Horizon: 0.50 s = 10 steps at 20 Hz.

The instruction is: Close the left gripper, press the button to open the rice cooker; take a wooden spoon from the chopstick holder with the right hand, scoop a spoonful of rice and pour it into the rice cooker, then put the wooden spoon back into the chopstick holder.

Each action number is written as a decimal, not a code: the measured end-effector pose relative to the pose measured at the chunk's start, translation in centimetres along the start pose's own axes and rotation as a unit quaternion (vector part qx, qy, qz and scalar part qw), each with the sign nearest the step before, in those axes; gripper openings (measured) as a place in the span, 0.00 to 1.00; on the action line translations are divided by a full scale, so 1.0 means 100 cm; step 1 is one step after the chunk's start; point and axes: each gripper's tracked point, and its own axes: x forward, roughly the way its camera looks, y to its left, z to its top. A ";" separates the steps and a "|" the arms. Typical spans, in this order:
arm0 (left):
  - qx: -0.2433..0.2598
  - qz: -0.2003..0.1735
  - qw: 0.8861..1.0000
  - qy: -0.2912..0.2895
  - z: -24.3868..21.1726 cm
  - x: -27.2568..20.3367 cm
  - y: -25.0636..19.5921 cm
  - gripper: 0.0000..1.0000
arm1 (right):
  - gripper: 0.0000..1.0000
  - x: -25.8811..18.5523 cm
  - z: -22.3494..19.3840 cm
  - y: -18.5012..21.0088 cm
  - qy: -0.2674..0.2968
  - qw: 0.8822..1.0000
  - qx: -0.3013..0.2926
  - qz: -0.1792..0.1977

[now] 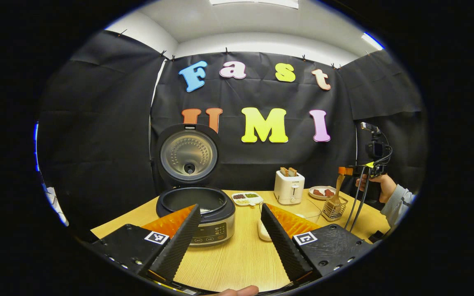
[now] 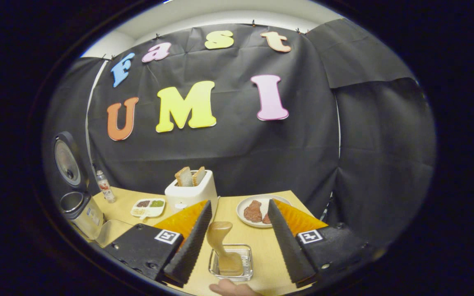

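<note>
We see the cooker point(image 1: 196, 209) at the left of the bench point(image 1: 237, 255) with its lid point(image 1: 187, 155) standing upright and the pot bare inside. In the left gripper view the left gripper point(image 1: 231, 242) hovers low in front of the cooker, its jaws spread wide and holding nothing. A small sectioned dish point(image 1: 247, 198) lies just right of the cooker, a toaster point(image 1: 289, 187) with two slices stands behind it, and a plate point(image 1: 321, 192) of reddish food sits farther right. A clear container lies in front of the toaster, but we cannot tell what it holds. At the far right the right gripper point(image 1: 346, 171), held by a hand point(image 1: 381, 185), hangs above the wire holder point(image 1: 334, 208), where the spoon point(image 1: 335, 193) stands upright. In the right gripper view the right gripper point(image 2: 237, 246) looks down on the holder point(image 2: 231, 263) with the spoon point(image 2: 221, 246) in it; the jaws stand wide apart on either side of the handle, not touching it. The toaster point(image 2: 191, 192), the plate point(image 2: 259, 210), the dish point(image 2: 148, 207) and a small bottle point(image 2: 105, 187) lie beyond, with the cooker point(image 2: 76, 209) at the left edge.
</note>
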 end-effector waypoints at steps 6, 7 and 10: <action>-0.011 0.016 1.000 -0.009 0.019 0.022 0.022 0.94 | 0.99 -0.035 0.016 -0.005 -0.016 1.000 0.015 -0.020; -0.015 0.018 1.000 -0.009 0.021 0.026 0.025 0.94 | 0.99 -0.044 0.019 -0.002 -0.018 0.999 0.023 -0.014; -0.024 0.022 0.999 -0.014 0.038 0.040 0.037 0.94 | 1.00 -0.071 0.020 0.002 -0.020 0.999 0.034 -0.011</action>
